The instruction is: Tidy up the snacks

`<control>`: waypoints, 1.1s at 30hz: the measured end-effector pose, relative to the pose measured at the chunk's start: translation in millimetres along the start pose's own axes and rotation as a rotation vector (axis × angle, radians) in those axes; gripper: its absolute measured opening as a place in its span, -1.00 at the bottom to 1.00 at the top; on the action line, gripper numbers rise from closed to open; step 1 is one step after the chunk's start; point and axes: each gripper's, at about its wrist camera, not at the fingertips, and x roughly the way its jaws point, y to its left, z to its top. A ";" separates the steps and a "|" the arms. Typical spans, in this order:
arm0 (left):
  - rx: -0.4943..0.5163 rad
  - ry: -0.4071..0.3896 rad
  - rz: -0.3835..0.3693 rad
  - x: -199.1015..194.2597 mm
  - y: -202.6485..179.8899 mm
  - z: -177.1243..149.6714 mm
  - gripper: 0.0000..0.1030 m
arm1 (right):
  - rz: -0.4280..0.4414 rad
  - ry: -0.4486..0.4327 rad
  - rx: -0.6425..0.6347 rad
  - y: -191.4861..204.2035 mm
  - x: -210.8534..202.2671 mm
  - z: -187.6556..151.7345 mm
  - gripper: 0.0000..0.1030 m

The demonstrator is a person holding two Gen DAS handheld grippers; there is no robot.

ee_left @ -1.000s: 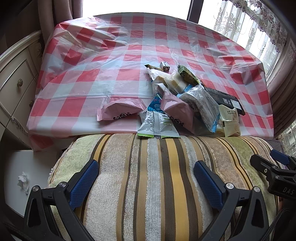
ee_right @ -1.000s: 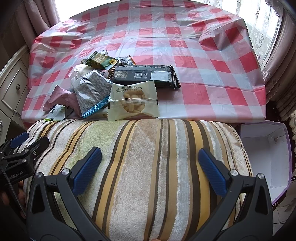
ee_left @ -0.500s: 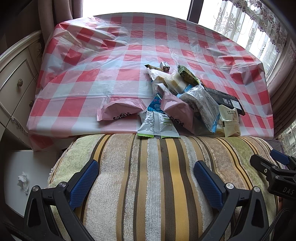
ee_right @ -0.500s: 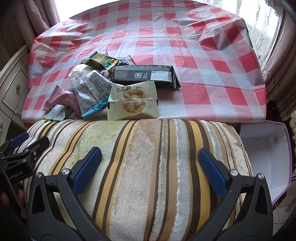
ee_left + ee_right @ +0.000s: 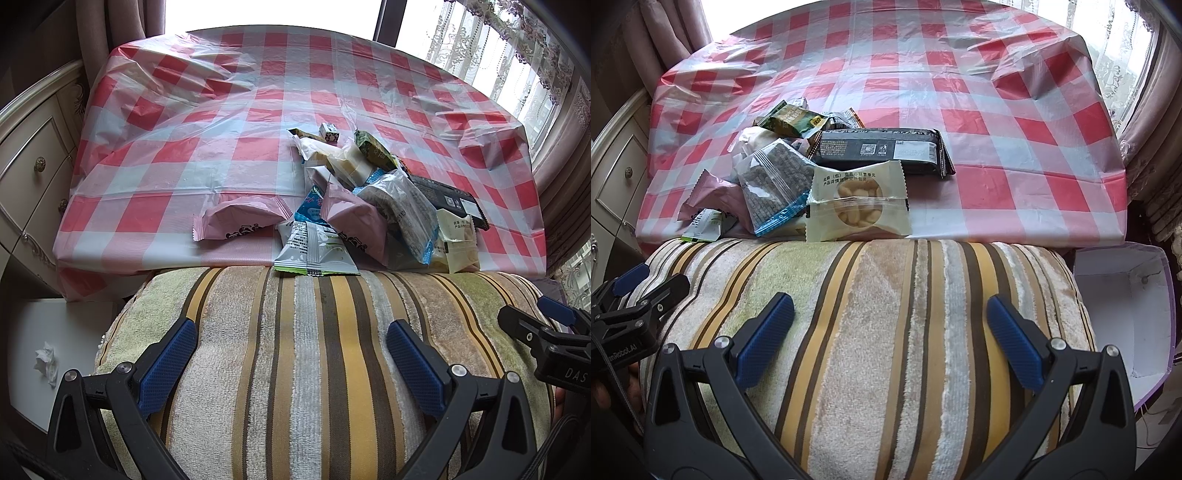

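Daylight is admitted through the window (image 5: 266, 11) behind the table, where it is blown out to white. Soft glare is spread across the plastic tablecloth (image 5: 923, 74). Edges are bent and darkened by fisheye distortion.

Both wrist cameras sit low and close over a striped cushion (image 5: 295, 369), facing forward toward the checked tablecloth (image 5: 229, 122) beyond it. The left view looks from the left, catching a drawer cabinet (image 5: 33, 162) at its edge; the right view looks from the right, catching a white box (image 5: 1123, 306). They share the cushion, the cloth and the snack pile (image 5: 820, 173), and each glimpses the other gripper.
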 end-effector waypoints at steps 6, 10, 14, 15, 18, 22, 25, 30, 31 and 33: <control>-0.008 -0.001 -0.011 -0.1 1.3 1.1 1.00 | 0.040 0.017 -0.012 -3.1 5.3 6.4 1.00; -0.014 -0.002 -0.022 1.4 2.9 2.2 1.00 | 0.048 0.032 0.015 -4.7 15.7 16.1 1.00; -0.023 -0.006 -0.032 2.6 4.2 3.0 1.00 | 0.025 0.056 0.001 1.0 26.3 26.5 1.00; -0.026 -0.007 -0.036 2.8 4.7 3.4 1.00 | 0.031 0.058 0.004 0.8 29.0 29.0 1.00; -0.042 -0.010 -0.051 3.5 6.9 5.2 1.00 | 0.048 0.076 0.018 -0.5 38.9 36.7 1.00; -0.053 -0.018 -0.067 5.1 7.4 10.1 1.00 | 0.063 0.098 0.020 0.9 51.4 45.7 1.00; -0.085 -0.034 -0.100 6.8 11.5 17.3 0.95 | 0.080 0.107 0.020 3.3 58.3 50.8 1.00; -0.146 -0.044 -0.165 15.2 17.8 31.1 0.54 | 0.103 0.118 0.021 4.7 65.7 57.0 1.00; -0.151 -0.041 -0.181 17.6 17.6 33.9 0.50 | 0.106 0.120 0.022 4.9 66.7 57.6 1.00; -0.151 -0.037 -0.210 22.1 15.6 39.2 0.37 | 0.110 0.121 0.024 5.1 69.0 60.9 1.00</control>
